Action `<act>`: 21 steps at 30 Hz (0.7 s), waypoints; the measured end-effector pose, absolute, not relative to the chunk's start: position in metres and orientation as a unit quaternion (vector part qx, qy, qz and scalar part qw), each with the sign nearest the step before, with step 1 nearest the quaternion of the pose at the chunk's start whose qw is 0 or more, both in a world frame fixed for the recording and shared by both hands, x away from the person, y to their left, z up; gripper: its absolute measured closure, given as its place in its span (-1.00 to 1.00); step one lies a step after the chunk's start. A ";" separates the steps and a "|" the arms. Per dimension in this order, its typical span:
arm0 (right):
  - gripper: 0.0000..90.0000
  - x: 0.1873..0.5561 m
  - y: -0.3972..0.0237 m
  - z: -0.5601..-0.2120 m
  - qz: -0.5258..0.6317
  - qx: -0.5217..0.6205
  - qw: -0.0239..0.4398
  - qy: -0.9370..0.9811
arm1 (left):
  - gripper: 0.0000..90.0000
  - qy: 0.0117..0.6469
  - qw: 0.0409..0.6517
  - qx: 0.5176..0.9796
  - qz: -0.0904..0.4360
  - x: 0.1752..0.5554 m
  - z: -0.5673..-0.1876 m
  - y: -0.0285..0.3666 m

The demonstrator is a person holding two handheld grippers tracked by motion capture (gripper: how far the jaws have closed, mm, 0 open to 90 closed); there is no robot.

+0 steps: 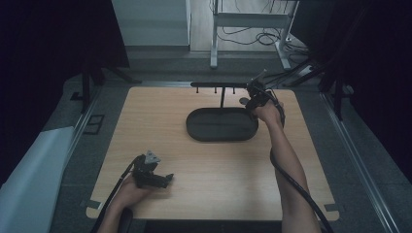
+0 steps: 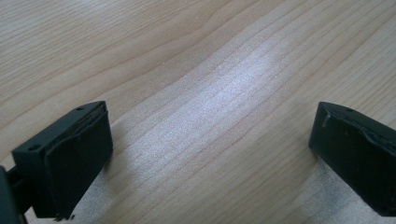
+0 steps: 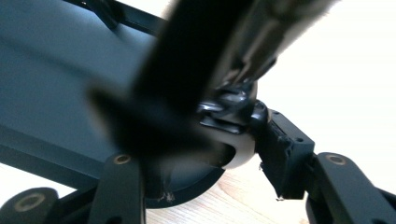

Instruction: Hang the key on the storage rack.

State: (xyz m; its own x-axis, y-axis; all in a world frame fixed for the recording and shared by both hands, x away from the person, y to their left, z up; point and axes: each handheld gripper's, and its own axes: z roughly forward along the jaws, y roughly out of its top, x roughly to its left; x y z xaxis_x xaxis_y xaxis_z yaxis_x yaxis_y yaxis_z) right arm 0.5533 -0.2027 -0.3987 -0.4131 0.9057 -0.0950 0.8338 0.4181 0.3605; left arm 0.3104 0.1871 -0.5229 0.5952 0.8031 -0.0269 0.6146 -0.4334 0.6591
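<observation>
- Pale wood counter carries a black oval tray with a T-shaped black stand rising at its far edge; short pegs hang from the crossbar.
- Right claw is raised at the right end of the crossbar, above the tray's far right rim. In the right gripper view it is clenched on a small object with a pale rounded body and shiny metal fittings; blur prevents firm identification.
- A dark, out-of-focus bar crosses that view close to the lens, in front of the held object. It is probably the stand, but I cannot tell whether it touches the object.
- Left claw lies low on the near left of the counter, well apart from the tray. Its jaws stand wide, released, with bare wood between them.
- Judgement: the step in hand appears to be hanging the object on, or lifting it off, an end peg.
- Advice: keep the grip firm, move slowly along the peg's axis, avoid pushing sideways on the crossbar, and keep the object over the tray in case it slips.
</observation>
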 end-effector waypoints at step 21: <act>-0.31 0.530 -0.211 -0.397 0.149 0.490 0.140 0.847 | -1.00 0.425 0.320 0.834 0.147 0.310 -0.523 0.187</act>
